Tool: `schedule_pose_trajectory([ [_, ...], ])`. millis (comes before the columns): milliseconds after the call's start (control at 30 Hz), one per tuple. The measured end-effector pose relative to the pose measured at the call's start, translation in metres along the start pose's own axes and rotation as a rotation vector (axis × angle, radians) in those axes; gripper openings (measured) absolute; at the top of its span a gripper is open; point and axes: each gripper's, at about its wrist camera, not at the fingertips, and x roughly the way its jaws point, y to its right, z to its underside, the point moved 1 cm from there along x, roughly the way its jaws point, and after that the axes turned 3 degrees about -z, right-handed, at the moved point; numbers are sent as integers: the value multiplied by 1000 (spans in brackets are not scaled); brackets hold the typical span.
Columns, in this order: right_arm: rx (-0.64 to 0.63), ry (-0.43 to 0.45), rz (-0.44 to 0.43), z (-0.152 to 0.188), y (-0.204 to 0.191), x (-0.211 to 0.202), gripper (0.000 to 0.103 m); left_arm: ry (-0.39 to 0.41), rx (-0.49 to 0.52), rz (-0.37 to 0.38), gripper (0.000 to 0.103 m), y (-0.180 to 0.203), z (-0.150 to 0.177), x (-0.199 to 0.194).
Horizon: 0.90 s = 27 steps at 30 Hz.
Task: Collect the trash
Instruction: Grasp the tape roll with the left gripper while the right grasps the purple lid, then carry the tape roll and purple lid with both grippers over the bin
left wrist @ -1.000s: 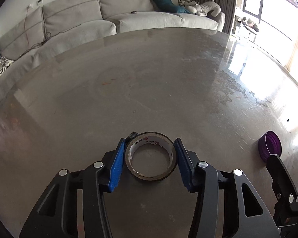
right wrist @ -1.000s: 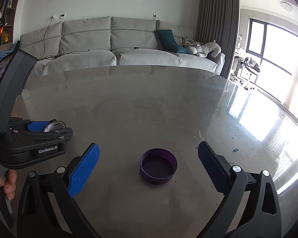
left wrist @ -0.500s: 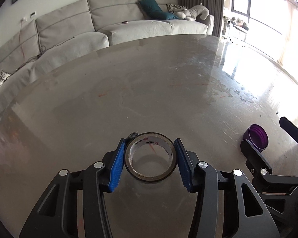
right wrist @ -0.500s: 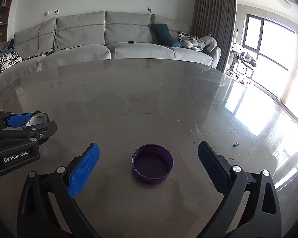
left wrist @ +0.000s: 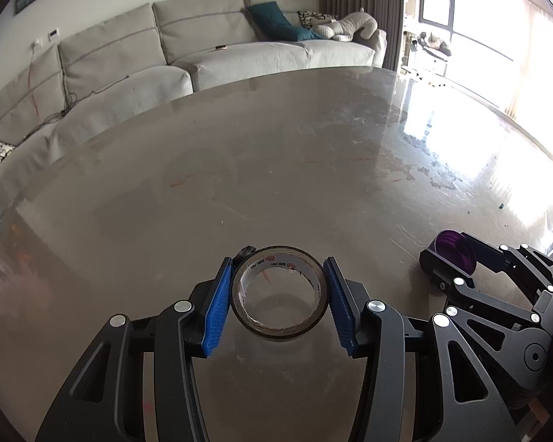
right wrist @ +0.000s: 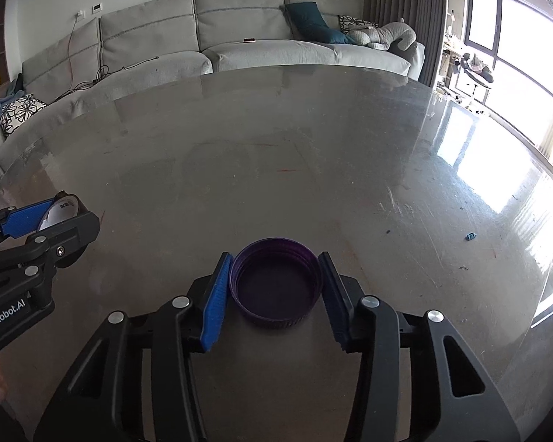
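Note:
My left gripper point(left wrist: 279, 293) is shut on a nearly used-up tape roll point(left wrist: 279, 324), brown outside and white inside, held flat just above the grey table point(left wrist: 276, 169). My right gripper point(right wrist: 275, 287) is shut on a purple jar lid point(right wrist: 275, 318), open side up, at the table surface. In the left wrist view the right gripper with the purple lid point(left wrist: 455, 248) is at the right. In the right wrist view the left gripper and its tape roll point(right wrist: 61, 210) are at the left.
A small blue scrap point(right wrist: 470, 236) and dark crumbs lie on the table's right side. A grey sofa point(right wrist: 239, 48) with cushions runs behind the table's far edge. Bright windows point(left wrist: 472, 18) are at the right.
My right gripper closed its jaws on the purple lid, which lay between open fingers before. The left gripper kept its hold on the tape roll and tilted its view up and right.

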Motion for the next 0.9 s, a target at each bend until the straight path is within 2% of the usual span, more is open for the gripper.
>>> schedule_pose_trajectory([
  [167,16,-1,-26,1,5,-3,47,2,3,5,48,0,-1,-2],
  [367,-15,54,-18,8,3,-30,47,18,15,25,48,4,0,-13],
  [500,-23,75,-7,13,4,-54,47,43,44,45,48,13,2,-34],
  [633,0,103,1,24,14,-89,47,100,78,58,48,27,8,-67],
  [767,20,126,20,40,25,-129,47,130,112,121,48,52,28,-99],
  [900,37,140,66,58,37,-165,47,125,160,204,48,84,56,-121],
])
